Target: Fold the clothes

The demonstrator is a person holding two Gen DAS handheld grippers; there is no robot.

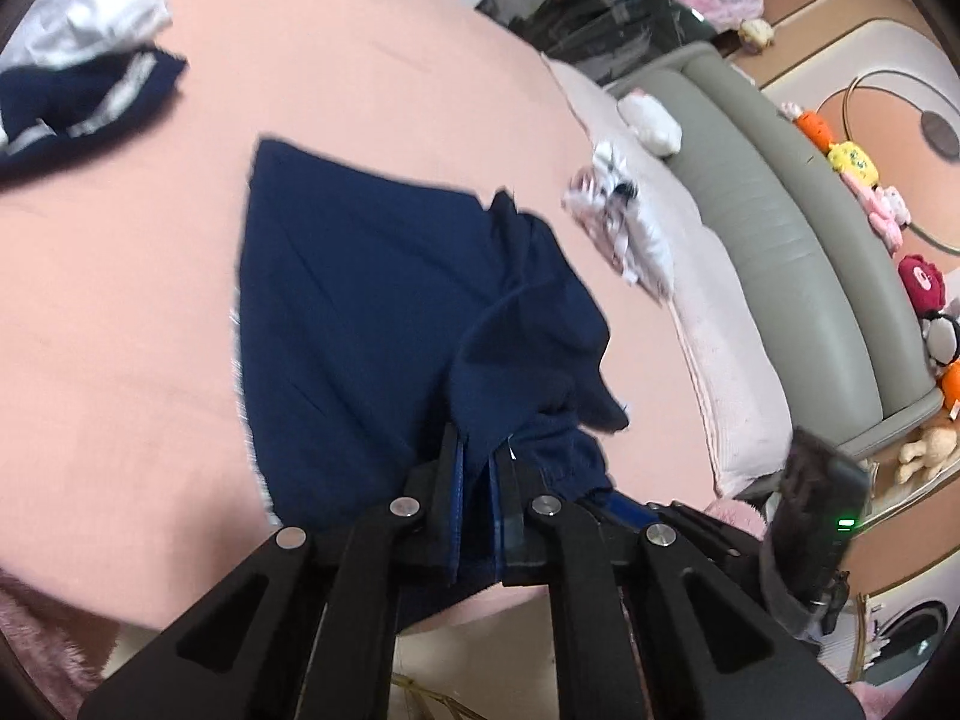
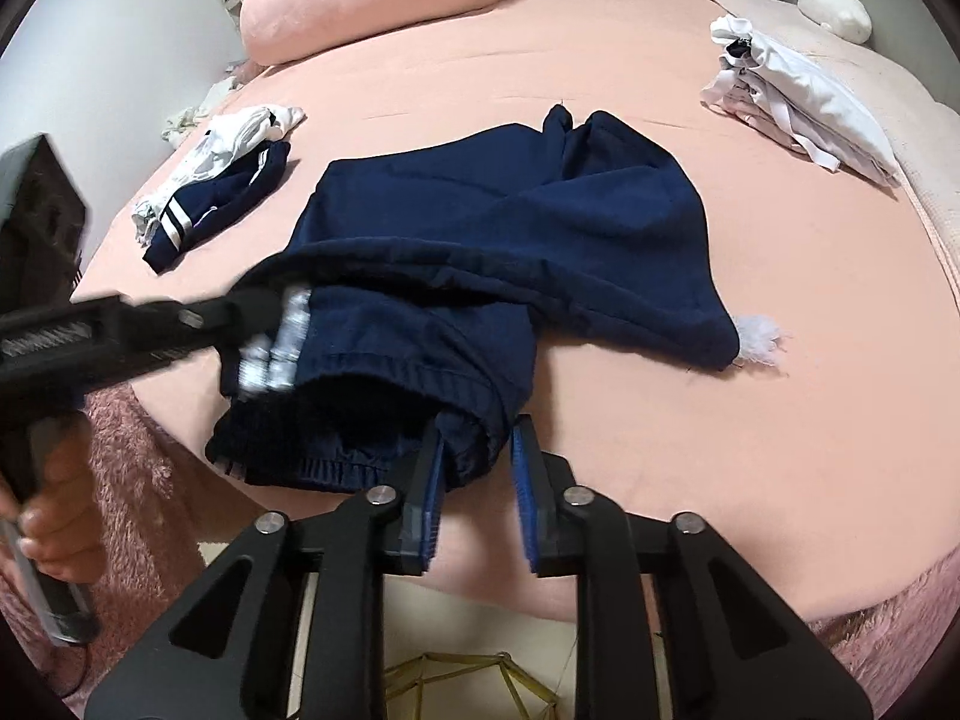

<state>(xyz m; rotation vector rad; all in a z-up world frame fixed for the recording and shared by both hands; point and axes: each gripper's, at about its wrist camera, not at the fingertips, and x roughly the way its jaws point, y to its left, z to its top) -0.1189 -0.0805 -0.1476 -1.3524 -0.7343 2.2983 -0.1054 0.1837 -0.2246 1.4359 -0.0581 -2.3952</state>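
Left hand-held gripper (image 1: 480,456) and right hand-held gripper (image 2: 477,450) each pinching navy trousers (image 2: 498,228) waistband.

The left gripper (image 2: 264,306) is smeared by motion in the right wrist view, and its fingertips vanish into the navy trousers (image 2: 480,252), so how its jaws stand cannot be read there. The white stripes (image 2: 282,342) beside it are blurred as well. The hand (image 2: 57,510) holding that gripper is cut off by the picture's left edge. In the left wrist view, folds of cloth cover the right gripper (image 1: 624,507) near the bed's (image 1: 120,330) near edge. The toys (image 1: 864,180) beyond the bed's far side are too small to identify.
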